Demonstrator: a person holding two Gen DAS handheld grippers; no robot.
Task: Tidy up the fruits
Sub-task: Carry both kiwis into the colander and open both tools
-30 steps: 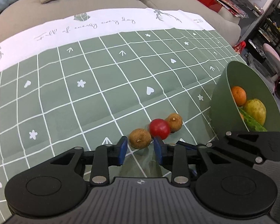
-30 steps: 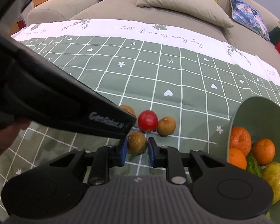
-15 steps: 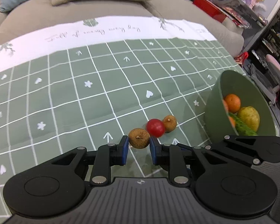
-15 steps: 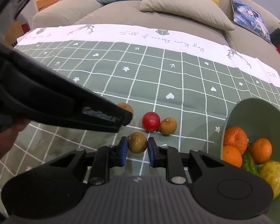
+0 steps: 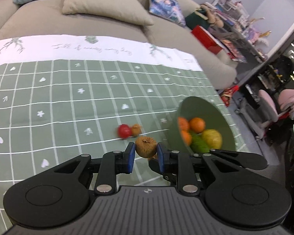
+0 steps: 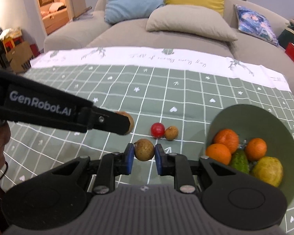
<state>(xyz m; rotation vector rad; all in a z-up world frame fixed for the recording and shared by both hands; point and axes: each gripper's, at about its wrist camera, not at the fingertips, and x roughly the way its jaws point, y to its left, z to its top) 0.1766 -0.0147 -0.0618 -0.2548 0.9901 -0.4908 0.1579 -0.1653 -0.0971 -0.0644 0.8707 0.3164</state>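
Left gripper (image 5: 146,154) clamps brown fruit (image 5: 146,146) above green cloth (image 5: 68,107). Right gripper (image 6: 144,155) clamps second brown fruit (image 6: 144,149). Red fruit (image 6: 157,130), third brown fruit (image 6: 171,132) on cloth near bowl (image 6: 264,117).

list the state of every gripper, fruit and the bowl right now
left gripper: shut on a brown fruit, lifted off the cloth
right gripper: shut on another brown fruit
red fruit: lying on the cloth, touching a third brown fruit
green bowl: holds oranges, a green fruit and a yellow one
tablecloth: spread flat
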